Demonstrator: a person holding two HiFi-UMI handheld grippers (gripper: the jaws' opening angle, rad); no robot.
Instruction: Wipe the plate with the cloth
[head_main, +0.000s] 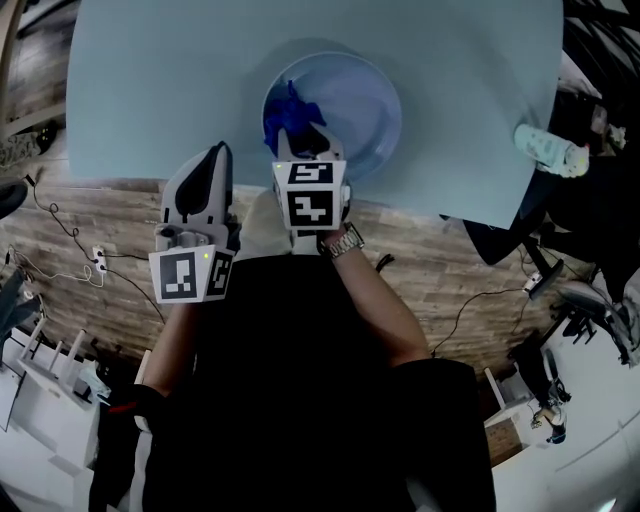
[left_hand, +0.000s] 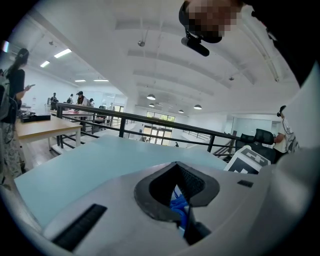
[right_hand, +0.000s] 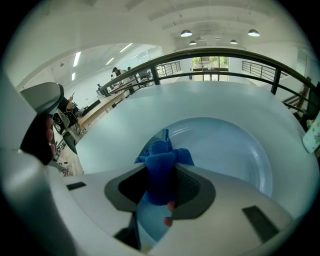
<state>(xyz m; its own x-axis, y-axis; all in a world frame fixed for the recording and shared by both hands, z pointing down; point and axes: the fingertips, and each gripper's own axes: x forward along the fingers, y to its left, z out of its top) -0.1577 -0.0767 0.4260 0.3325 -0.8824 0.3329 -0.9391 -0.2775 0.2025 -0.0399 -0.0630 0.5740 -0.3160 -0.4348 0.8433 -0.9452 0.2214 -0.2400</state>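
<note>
- Cables (head_main: 70, 235) and a white power strip lie on the wooden floor (head_main: 90, 215) at the far left of the head view.
- The left gripper (head_main: 218, 152) sits in the left-middle of the head view. Its tip reaches just over the near edge of the pale blue surface (head_main: 150, 90) and its body hangs over the floor. In its own view its jaws are together at the tip with nothing between them, and a bit of blue shows through the gap lower down.
- Its marker cube (head_main: 190, 275) carries black-and-white square patterns. They spell no words.
- The blue cloth (head_main: 288, 112) is bunched and clamped in the jaws of the right gripper (head_main: 300, 140), just right of the left gripper. A tuft sticks out past the tips over the left part of the plate (head_main: 360, 100). I cannot tell whether it presses on the plate.
- In the right gripper view the cloth (right_hand: 161, 167) fills the gap between the dark pads, with the plate (right_hand: 230, 150) spread behind it.
- The right gripper's cube (head_main: 312, 195) shows two faces of the same black-and-white squares.
- A metal wristwatch (head_main: 345, 242) sits on the wrist just below that cube.
- The plate is round and pale blue. It lies flat on the surface in the upper middle of the head view, close to the near edge.
- A white object with green print (head_main: 550, 150) lies at the right edge of the surface, well apart from the plate. The print is too small to read.
</note>
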